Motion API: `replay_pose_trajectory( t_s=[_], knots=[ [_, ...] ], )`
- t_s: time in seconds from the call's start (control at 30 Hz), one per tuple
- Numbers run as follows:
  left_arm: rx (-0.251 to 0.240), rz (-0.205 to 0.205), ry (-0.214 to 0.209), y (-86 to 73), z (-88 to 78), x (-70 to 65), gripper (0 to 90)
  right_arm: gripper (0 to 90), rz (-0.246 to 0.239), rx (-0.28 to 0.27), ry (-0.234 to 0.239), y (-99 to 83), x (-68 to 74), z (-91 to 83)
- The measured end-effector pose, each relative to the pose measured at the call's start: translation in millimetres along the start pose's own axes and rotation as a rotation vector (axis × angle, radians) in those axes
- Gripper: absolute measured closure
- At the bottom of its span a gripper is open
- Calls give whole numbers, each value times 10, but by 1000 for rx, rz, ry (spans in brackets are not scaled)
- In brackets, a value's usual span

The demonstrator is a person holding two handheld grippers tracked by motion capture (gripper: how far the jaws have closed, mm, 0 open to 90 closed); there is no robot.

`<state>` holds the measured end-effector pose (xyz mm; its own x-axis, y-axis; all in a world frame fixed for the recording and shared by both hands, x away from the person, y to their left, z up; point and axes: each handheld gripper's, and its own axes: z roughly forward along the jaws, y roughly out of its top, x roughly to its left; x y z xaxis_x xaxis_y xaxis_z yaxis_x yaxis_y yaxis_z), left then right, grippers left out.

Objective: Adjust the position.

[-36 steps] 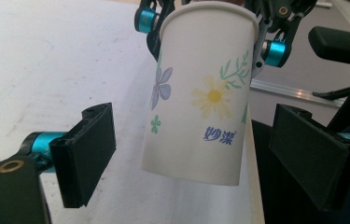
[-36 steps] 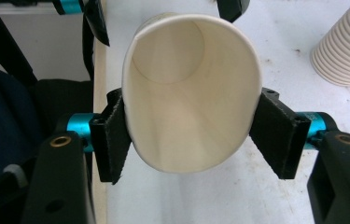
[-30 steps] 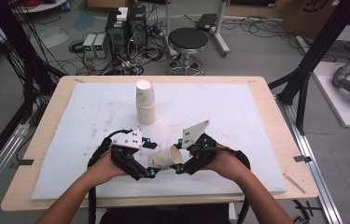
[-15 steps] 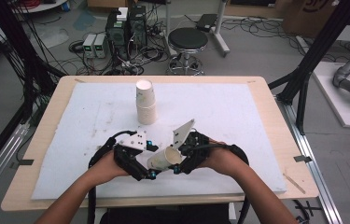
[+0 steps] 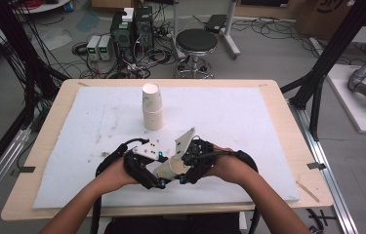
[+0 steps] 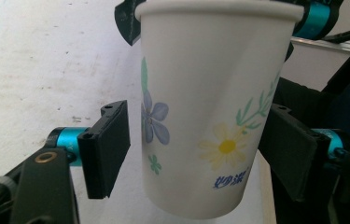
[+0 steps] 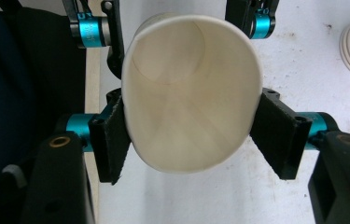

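My left gripper [image 6: 189, 154] has black jaws, blue knobs, brass screws, and maybe a black cable.

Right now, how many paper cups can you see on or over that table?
3 at least: one flowered cup held sideways between the two tools near the person, and a stack of two standing at the middle of the white mat. More may be nested inside the stack.
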<state>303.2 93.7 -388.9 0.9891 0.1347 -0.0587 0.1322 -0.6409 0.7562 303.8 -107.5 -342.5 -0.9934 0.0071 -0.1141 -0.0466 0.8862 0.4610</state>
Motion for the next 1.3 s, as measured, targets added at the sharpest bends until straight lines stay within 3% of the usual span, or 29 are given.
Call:
replay_pose_trajectory(
  t_s=[0.17,0.33,0.47,0.73,0.93,1.1,1.3],
  knots=[
    [3,6,-25,-2,16,1,351,332,-7,11,3,12,6,20],
    [-7,1,-29,-9,18,4,350,309,-2,2,9,8,7,19],
    [-28,-14,-34,-33,15,8,336,266,18,-53,16,-4,-18,2],
    [-102,-62,-16,-144,-3,21,335,223,102,-194,21,-113,-61,-123],
    [-146,-102,27,-266,-52,41,331,223,173,-303,-16,-322,-69,-234],
    [-228,-157,84,-417,-129,65,324,223,264,-404,-52,-616,-45,-224],
    [-306,-194,163,-582,-228,92,318,222,349,-486,-110,-892,-3,-201]
  ],
)
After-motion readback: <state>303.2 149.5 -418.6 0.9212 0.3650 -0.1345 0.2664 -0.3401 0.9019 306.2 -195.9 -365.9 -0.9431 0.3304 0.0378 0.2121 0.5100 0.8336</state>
